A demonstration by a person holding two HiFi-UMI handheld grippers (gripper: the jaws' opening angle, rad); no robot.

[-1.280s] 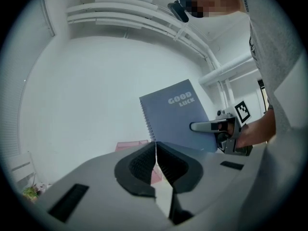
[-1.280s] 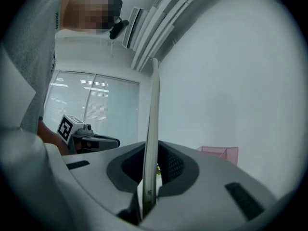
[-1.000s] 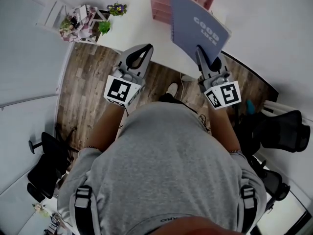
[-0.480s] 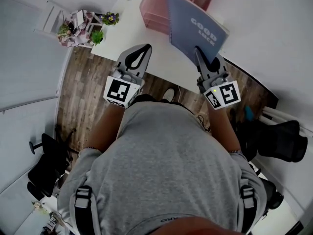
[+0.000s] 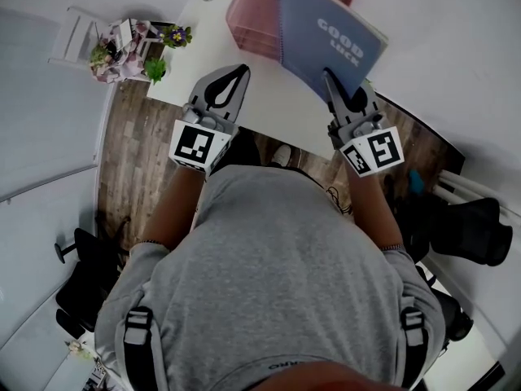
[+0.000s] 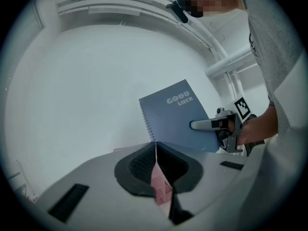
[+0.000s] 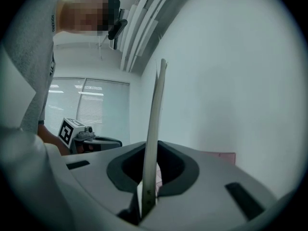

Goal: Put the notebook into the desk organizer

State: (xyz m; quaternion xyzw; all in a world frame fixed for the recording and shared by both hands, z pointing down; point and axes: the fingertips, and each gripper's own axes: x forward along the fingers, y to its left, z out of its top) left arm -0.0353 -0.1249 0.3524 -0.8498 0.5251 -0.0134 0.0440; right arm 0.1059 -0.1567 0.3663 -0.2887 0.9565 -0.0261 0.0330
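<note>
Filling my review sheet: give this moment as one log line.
right gripper: shut on notebook, upright | left gripper: shut, empty | desk organizer: pink, on white desk | notebook: not yet inside

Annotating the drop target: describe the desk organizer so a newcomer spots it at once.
Find the white desk at the top of the head view. On it stands the desk organizer, partly behind the blue notebook. It alone there is pink, with open compartments.

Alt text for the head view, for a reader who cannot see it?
The right gripper holds a blue-grey spiral notebook on edge by a pink desk organizer on a white desk. The left gripper, shut and empty, hovers alongside.
</note>
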